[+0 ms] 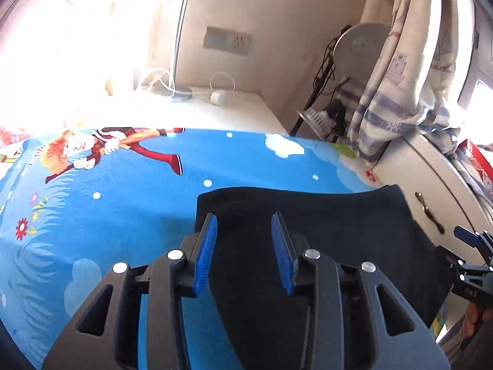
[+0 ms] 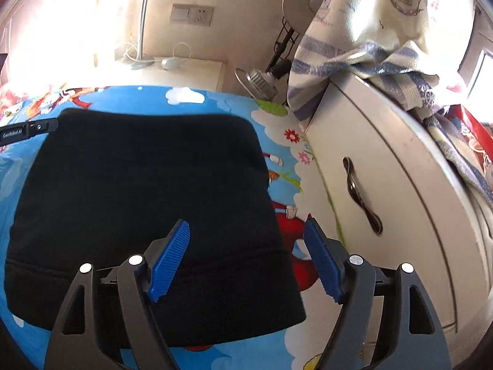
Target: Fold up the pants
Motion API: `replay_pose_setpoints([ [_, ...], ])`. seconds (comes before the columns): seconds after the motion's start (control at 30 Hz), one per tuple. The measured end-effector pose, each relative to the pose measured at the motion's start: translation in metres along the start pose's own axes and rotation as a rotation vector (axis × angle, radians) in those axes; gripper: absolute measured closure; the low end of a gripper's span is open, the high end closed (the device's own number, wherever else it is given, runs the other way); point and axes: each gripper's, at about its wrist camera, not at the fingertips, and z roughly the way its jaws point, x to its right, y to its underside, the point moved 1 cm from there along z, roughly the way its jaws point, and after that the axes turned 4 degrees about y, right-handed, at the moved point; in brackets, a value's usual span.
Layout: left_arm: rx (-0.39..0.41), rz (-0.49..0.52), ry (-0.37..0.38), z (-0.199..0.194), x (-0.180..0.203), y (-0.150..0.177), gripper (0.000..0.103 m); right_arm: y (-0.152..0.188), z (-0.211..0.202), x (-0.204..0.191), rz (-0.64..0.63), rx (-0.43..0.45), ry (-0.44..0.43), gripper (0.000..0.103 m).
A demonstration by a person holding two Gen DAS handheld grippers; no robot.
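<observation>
The black pants lie folded into a compact, roughly rectangular stack on the bed sheet, a bright blue cartoon print with clouds and flowers. In the right wrist view the stack fills the left and middle of the frame, its banded edge nearest the camera and its far edge straight and flat.

The left gripper hangs over the left part of the stack with its blue-padded fingers spread apart; the left one sits right at the fabric's left edge, the right one over the cloth. Nothing is pinched between them.

The right gripper has its fingers spread wide as well, straddling the right edge of the pants: the left one over the black cloth, the right one over the sheet just beside it. It holds nothing.

A white cabinet with a dark handle stands against the right side of the bed, with a striped curtain draped over its top. A white nightstand stands past the bed's far edge.
</observation>
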Motion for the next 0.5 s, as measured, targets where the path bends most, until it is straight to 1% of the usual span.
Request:
replay_pose_setpoints([
  [0.03, -0.055, -0.008, -0.025, 0.011, -0.015, -0.008, 0.067, 0.006, 0.011, -0.001, 0.019, -0.031, -0.004, 0.03],
  [0.07, -0.104, -0.018, -0.047, 0.027, -0.034, -0.01, 0.065, 0.011, 0.017, 0.001, 0.047, -0.029, -0.024, 0.03],
  [0.1, -0.118, -0.01, -0.052, 0.039, -0.036, -0.012, 0.064, 0.014, 0.018, 0.003, 0.066, -0.022, -0.034, 0.03],
  [0.13, -0.104, 0.016, -0.079, 0.046, -0.031, -0.016, 0.06, 0.016, 0.018, 0.004, 0.075, -0.024, -0.041, 0.03],
  [0.2, -0.079, 0.031, -0.13, 0.04, -0.025, -0.025, 0.062, 0.015, 0.019, 0.004, 0.077, -0.035, -0.046, 0.03],
  [0.23, -0.044, 0.04, -0.144, 0.033, -0.012, -0.024, 0.064, 0.015, 0.02, 0.003, 0.074, -0.036, -0.045, 0.03],
  [0.3, 0.043, 0.099, -0.103, 0.012, 0.014, -0.031, 0.063, 0.015, 0.02, 0.002, 0.074, -0.034, -0.04, 0.03],
  [0.33, 0.056, 0.157, -0.078, 0.005, 0.035, -0.032, 0.056, 0.016, 0.021, 0.001, 0.074, -0.034, -0.038, 0.03],
  [0.37, 0.047, 0.215, -0.045, 0.004, 0.055, -0.032, 0.051, 0.016, 0.021, 0.002, 0.077, -0.034, -0.039, 0.03],
  [0.43, 0.007, 0.278, 0.058, 0.011, 0.088, -0.032, 0.05, 0.017, 0.021, 0.002, 0.084, -0.038, -0.043, 0.03],
  [0.5, -0.039, 0.326, 0.105, 0.02, 0.115, -0.031, 0.05, 0.018, 0.022, 0.002, 0.091, -0.041, -0.048, 0.03],
])
